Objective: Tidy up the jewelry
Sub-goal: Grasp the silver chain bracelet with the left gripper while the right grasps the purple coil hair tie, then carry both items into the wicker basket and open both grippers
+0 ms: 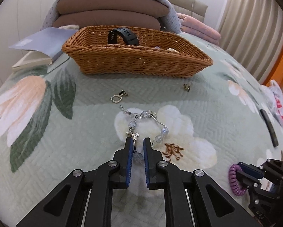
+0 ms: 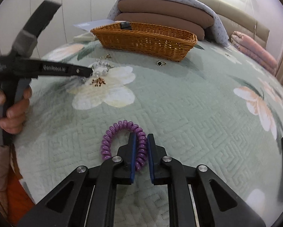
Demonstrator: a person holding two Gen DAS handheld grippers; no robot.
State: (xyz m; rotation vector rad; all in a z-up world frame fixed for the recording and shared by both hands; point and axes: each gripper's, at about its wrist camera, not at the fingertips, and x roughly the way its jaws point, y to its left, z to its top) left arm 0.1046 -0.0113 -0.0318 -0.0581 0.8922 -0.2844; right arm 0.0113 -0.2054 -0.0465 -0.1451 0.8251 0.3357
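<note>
Left gripper (image 1: 137,141): black linkage w/ blue pads, lowered onto the bed. Jaws stand a narrow gap apart, straddling the near end of the silver-link bracelet with pale crackle-glass beads (image 1: 144,124); one bead and a silver tube link sit between the pads. Whether the pads actually press the bracelet cannot be told. Rest of bracelet loops away to the far side over a white flower print on the pale-green quilted bedspread (image 1: 65,151).

Right gripper (image 2: 141,141): same build, jaws close together w/ the right side of the purple spiral-coil hair tie (image 2: 122,141) between the pads. Contact looks tight, but a firm clamp cannot be confirmed. The tie's remaining loop lies to the left on the bedspread.

Beyond the bracelet, far side: a black-stone drop earring with a silver square hoop (image 1: 119,96); to the right of it, well apart, a small gold-and-black earring (image 1: 186,87).

Further out: an oblong brown wicker basket (image 1: 137,62) holding a black watch with a rubber strap (image 1: 122,36) and some pale pieces near its right rim. Left of basket: an open grey-covered book (image 1: 39,47). Behind it: folded brown cushions under a grey blanket (image 1: 111,9).
</note>
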